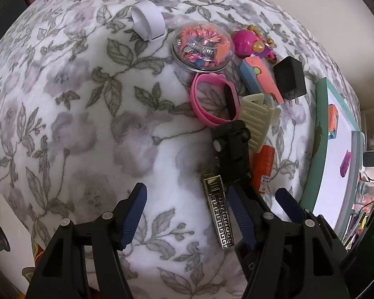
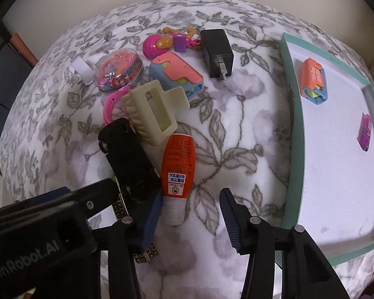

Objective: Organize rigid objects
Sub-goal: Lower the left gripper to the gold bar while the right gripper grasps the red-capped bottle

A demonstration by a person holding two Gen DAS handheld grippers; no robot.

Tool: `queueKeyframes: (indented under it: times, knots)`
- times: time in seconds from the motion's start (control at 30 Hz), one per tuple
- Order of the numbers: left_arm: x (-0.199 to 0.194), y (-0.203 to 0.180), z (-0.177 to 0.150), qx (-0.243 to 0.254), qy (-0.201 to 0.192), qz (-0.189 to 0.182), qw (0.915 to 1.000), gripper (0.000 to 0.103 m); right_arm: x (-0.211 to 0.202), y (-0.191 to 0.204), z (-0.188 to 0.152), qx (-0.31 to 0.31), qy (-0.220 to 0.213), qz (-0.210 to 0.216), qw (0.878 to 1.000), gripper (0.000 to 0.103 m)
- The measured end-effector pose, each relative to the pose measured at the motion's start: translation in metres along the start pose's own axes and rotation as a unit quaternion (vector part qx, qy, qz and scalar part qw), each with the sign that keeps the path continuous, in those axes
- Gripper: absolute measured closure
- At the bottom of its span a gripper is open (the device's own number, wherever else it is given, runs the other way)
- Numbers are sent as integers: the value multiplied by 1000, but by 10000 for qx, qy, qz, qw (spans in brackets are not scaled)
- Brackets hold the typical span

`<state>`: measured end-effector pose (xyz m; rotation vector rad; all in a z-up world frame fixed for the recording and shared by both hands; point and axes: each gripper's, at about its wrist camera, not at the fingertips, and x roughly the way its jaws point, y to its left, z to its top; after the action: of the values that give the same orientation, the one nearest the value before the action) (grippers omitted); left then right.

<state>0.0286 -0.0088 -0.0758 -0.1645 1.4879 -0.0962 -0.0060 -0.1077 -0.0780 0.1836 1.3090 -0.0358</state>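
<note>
My right gripper [image 2: 190,215] hangs wide open, empty, over the orange bottle [image 2: 178,160]; I'd straddle its middle, clear of the black car [image 2: 129,157]. Left gripper [image 1: 187,214] also open, empty.

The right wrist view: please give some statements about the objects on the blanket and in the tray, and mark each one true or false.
1. The teal tray holds two items. True.
2. The orange tube lies inside the tray. False: it lies on the floral blanket.
3. The right gripper is shut on the tube. False: its jaws are open, the tube's white end between them.
4. The cream hair clip lies beside the black toy car. True.
</note>
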Motion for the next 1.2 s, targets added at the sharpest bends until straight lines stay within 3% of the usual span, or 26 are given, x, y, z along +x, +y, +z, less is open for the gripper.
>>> queueKeyframes:
  times: [0.3,0.87,1.2]
  knots:
    - [1,4,-4,123,59,-15,9999,40,-1,-7,2,154,-96,-106,9998,76]
    - [9,-39,-22,691,60,105,9975,62,-8,-51,-23,848,318,-204,9957,76]
    - [22,-65,-34,1079,304,119,9936,64,-9,-55,-30,902,431,-158,9949,79]
